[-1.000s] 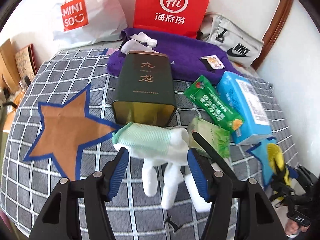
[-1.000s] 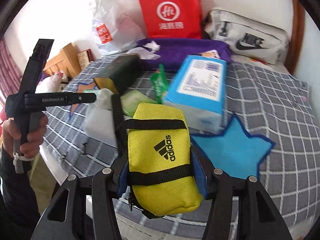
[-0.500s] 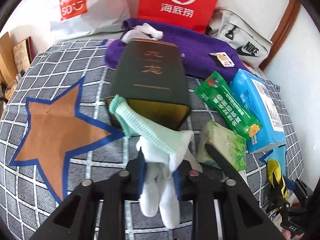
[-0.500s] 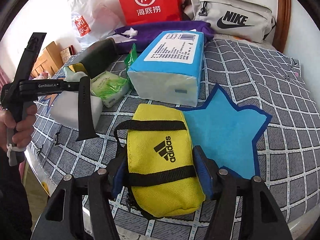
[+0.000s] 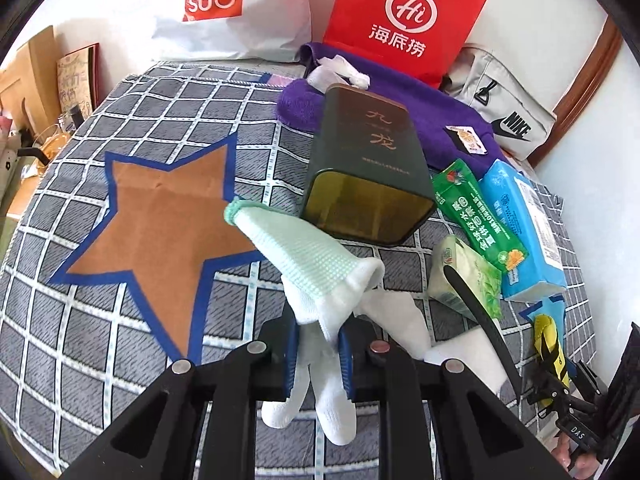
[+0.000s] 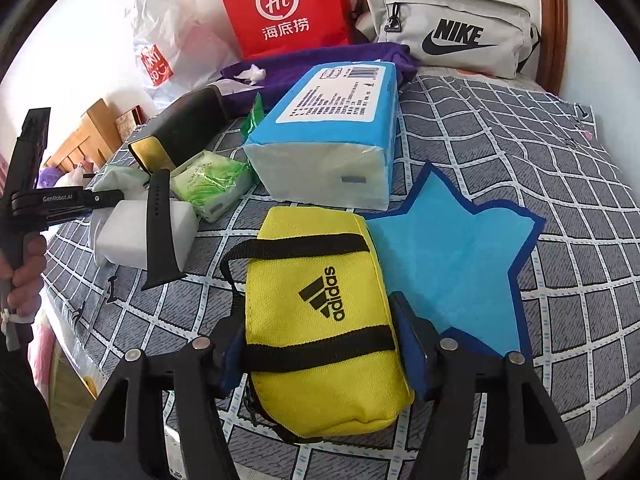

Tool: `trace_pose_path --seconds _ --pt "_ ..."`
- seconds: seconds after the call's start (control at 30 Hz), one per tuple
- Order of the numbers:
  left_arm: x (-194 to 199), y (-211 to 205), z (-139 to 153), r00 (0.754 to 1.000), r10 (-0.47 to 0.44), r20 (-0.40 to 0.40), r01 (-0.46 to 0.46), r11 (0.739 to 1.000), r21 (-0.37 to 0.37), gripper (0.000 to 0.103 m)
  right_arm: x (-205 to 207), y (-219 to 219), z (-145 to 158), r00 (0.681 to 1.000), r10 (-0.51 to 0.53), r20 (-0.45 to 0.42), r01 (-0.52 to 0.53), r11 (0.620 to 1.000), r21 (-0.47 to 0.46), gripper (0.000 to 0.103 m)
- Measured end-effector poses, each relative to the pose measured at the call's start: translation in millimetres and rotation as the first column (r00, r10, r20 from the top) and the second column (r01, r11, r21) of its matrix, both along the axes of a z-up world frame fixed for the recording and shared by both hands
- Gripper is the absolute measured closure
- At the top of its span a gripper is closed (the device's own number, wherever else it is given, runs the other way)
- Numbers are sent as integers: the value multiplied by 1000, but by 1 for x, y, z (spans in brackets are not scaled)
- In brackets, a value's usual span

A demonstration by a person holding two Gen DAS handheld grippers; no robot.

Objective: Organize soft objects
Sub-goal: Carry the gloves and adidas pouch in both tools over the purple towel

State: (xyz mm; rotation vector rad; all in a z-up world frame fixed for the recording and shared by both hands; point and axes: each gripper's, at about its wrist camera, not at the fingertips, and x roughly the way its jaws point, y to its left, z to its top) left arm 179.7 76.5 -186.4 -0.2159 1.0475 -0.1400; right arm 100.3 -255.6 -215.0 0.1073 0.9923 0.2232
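Item: white glove (image 5: 320,280), mint-green cuff. Held in the left tongs (image 5: 318,354), jaws narrow and closing on its palm; fingers hang below, cuff leans up and left toward the brown star patch (image 5: 160,224) on the bed (image 5: 120,360). Long axis runs from the tongs to that patch, which lies just beyond the cuff (likely destination, judged only from how things lie).

Item: yellow pouch (image 6: 320,316). Between the pads of the right tongs (image 6: 320,350), jaws at middling width and closing on its sides. Long axis points away from the tongs; it overlaps the left edge of the blue star patch (image 6: 460,264), which lies to its right.
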Motion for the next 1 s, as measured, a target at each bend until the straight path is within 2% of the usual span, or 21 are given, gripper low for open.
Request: trace_pose_path --seconds 0.33,0.5,1.0 --pt "-24 -1 26 999 7 47 -6 1000 -17 86 -10 -1 22 999 -33 15 33 999 -5 41" --pt "-31 -2 40 998 5 66 -3 1000 -31 86 -13 5 35 999 -32 30 33 998 -52 41" --pt "-34 0 83 991 18 135 -9 998 -63 86 1 -5 69 997 -72 37 71 997 19 41"
